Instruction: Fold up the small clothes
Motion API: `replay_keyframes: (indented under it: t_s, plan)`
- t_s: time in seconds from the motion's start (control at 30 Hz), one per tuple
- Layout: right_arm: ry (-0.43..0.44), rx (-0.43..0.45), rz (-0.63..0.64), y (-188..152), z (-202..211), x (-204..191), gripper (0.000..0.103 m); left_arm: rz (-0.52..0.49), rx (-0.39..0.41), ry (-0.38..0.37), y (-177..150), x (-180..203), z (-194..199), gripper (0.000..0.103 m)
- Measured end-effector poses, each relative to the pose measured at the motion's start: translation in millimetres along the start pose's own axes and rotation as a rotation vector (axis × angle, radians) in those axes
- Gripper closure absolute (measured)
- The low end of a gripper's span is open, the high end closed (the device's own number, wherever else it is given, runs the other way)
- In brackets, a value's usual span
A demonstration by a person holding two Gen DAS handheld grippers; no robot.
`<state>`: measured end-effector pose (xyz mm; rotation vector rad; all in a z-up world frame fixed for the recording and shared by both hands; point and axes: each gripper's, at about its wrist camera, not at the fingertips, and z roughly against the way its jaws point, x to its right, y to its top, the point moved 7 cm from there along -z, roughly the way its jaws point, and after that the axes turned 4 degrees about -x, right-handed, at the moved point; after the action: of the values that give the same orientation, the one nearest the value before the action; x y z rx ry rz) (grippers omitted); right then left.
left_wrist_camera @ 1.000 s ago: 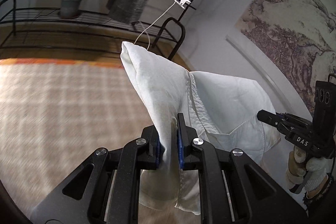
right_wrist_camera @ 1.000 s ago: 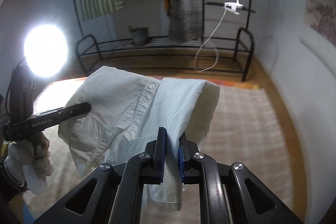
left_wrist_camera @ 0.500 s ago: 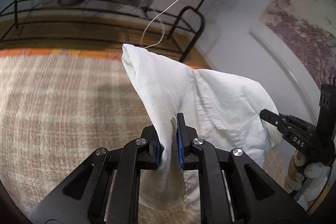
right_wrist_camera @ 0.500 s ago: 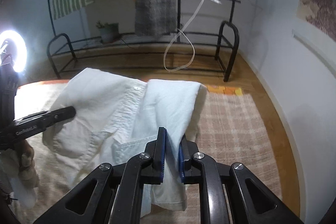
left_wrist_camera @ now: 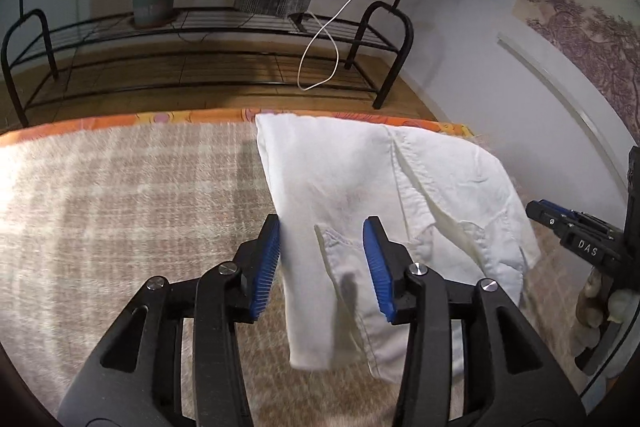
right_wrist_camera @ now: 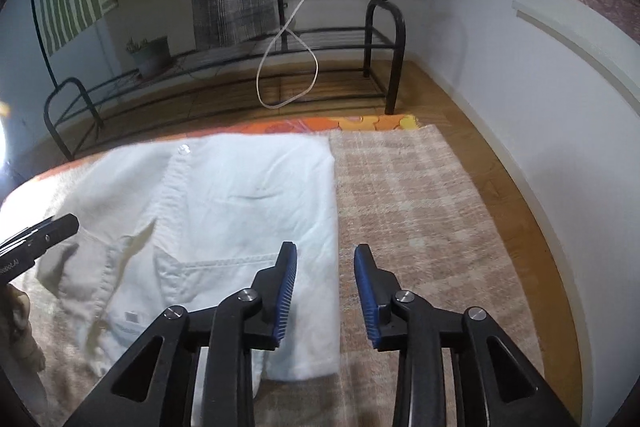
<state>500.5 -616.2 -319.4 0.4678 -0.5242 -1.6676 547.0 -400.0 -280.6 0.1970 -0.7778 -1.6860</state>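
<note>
A small white button shirt (left_wrist_camera: 360, 195) lies folded on the beige plaid rug (left_wrist_camera: 120, 207). It also shows in the right wrist view (right_wrist_camera: 240, 211). My left gripper (left_wrist_camera: 322, 259) is open, its jaws either side of the shirt's near left edge. My right gripper (right_wrist_camera: 324, 287) is open over the shirt's right edge, holding nothing. The right gripper shows at the right edge of the left wrist view (left_wrist_camera: 576, 231). The left gripper's tip shows at the left edge of the right wrist view (right_wrist_camera: 44, 235).
A black metal rack (left_wrist_camera: 200, 39) with a potted plant (left_wrist_camera: 152, 3) stands behind the rug. A white cable (left_wrist_camera: 332, 39) hangs from a clamp. A white wall (right_wrist_camera: 520, 87) runs along the right, with wooden floor (right_wrist_camera: 500, 187) between it and the rug.
Both grippers lowered the held shirt onto the rug and opened, letting it go. The shirt now lies flat instead of hanging from the jaws.
</note>
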Motion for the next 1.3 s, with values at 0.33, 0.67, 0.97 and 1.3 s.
replay_keyframes:
  t_s: [0.33,0.67,0.97,1.3]
  plan:
    - [0.026,0.082,-0.027,-5.8,80.9,-16.4,0.072,-0.061,0.070,-0.015,-10.0,17.8,88.6,0.060]
    - [0.053,0.181,-0.033,-32.5,203.6,-50.1,0.072,-0.138,0.163,-0.043,-41.6,45.2,213.1,0.060]
    - [0.061,0.252,-0.018,-74.8,287.4,-90.3,0.069,-0.206,0.241,-0.039,-86.1,52.8,308.2,0.049]
    - [0.036,0.336,-0.055,-121.1,352.1,-118.4,0.040,-0.247,0.270,-0.043,-142.8,48.8,373.1,0.031]
